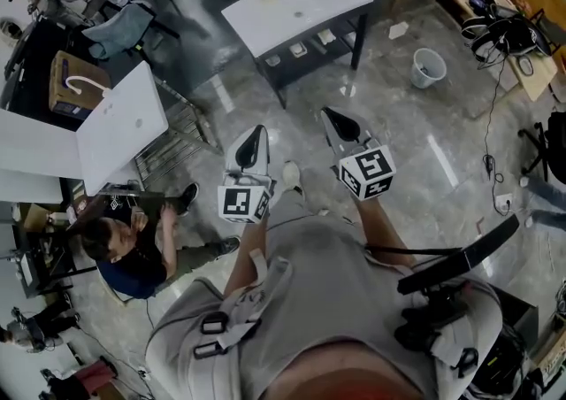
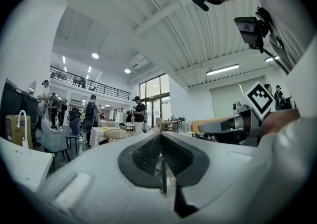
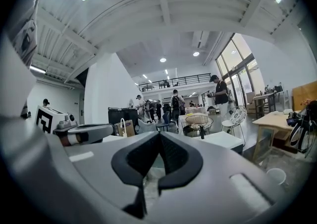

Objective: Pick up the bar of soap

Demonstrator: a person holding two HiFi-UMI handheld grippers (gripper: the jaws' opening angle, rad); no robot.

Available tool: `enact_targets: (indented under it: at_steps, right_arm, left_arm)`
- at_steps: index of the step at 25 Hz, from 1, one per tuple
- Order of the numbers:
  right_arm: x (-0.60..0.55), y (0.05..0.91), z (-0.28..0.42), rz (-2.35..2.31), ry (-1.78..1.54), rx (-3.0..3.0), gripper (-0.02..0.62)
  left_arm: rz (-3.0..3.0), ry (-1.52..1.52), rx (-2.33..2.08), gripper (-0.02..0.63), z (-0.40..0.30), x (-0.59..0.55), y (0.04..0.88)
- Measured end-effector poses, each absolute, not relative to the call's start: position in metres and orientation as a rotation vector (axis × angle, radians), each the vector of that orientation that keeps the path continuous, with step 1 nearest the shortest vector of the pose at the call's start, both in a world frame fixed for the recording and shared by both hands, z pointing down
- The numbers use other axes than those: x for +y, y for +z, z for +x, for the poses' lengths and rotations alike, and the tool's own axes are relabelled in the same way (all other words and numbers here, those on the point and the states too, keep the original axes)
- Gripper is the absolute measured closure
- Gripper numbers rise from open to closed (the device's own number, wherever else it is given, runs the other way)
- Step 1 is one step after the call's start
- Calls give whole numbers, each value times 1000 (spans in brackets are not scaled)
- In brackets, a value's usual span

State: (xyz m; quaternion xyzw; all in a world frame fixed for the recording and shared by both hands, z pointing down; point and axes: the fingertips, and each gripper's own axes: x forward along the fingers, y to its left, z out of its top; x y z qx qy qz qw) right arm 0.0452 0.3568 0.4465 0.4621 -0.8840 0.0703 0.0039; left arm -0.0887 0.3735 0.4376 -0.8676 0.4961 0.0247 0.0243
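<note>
Both empty: left gripper (image 1: 255, 137) and right gripper (image 1: 336, 119) are clenched shut before the chest. No soap in sight; the search comes first, perhaps toward the white tabletop (image 1: 292, 9), then opening the jaws.

Person: light grey shirt (image 1: 327, 292) crossed by pale grey webbing straps with black plastic buckles (image 1: 217, 326), plus a black bar-shaped camera mount (image 1: 455, 265). Left gripper (image 1: 252, 143) and right gripper (image 1: 342, 126): pale grey moulded shells, black ribbed jaw pads, each carrying a white cube printed with black square markers (image 1: 245, 202).
</note>
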Motion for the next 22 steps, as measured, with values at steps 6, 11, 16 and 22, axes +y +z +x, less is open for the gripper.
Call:
enact_targets:
  at_steps: [6,11,16,22]
  right_arm:
    - [318,447,38,1454,206,-2750,594]
    - [277,452,23,1455,222,-2743,594]
    - [233,455,7,1453,234,-2725,594]
    - [186,447,-12,1470,213,-2688,594]
  left_arm:
    - [-2698,73,1514,615,-94,326,437]
    - [-2722,75,1484,615,-102,281,441]
    - [-2759,60,1433,615,-109,236,444]
    - [-2808,77,1421,615,-130,190,440]
